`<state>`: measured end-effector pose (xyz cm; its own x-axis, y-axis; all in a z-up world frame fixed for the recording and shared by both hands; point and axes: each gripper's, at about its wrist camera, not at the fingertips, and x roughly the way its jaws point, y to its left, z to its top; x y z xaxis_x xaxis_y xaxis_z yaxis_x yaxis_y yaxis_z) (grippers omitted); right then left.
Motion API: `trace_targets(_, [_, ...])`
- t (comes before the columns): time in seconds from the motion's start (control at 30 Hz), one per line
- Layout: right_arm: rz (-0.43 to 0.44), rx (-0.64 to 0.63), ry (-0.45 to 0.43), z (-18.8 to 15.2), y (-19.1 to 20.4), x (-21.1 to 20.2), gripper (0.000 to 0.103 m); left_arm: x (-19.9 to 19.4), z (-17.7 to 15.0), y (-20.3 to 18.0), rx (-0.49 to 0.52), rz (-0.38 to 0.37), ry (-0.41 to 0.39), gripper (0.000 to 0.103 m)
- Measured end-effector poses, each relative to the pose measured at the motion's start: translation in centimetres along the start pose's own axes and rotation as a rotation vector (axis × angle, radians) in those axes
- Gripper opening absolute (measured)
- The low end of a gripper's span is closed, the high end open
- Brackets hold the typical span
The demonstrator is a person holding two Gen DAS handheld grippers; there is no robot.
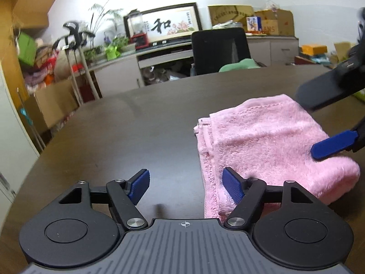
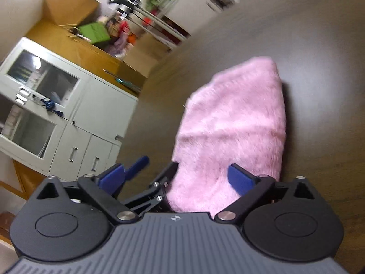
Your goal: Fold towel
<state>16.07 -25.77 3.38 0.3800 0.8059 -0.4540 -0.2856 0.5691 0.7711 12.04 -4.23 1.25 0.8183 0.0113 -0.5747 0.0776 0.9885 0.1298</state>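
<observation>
Both hand-held grippers (image 1: pixel 186 187) (image 2: pixel 179 178) w/ jaws apart by fluffy pink towel (image 1: pixel 269 146), folded, on dark table (image 1: pixel 127 132).

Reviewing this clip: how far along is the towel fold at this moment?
Looks nearly done: the pink towel lies on the dark table as a compact bundle with stacked layered edges on its left side. In hand: nothing; the left gripper is open beside the towel, and the right gripper is open over it. Left: at most tidying or pulling away.
</observation>
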Motion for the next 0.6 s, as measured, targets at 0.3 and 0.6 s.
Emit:
trace_targets(0.3, [-0.029,-0.062,-0.012,1.2,-0.4,1.6,0.103,-0.6,-0.5,2.4,-0.099,-0.063,0.042,0.078])
trace_targets(0.6, [0.035,-0.046,0.036,-2.7,0.7,-0.3,0.103,-4.0,-0.8,3.5,-0.060,-0.144,-0.034,0.078])
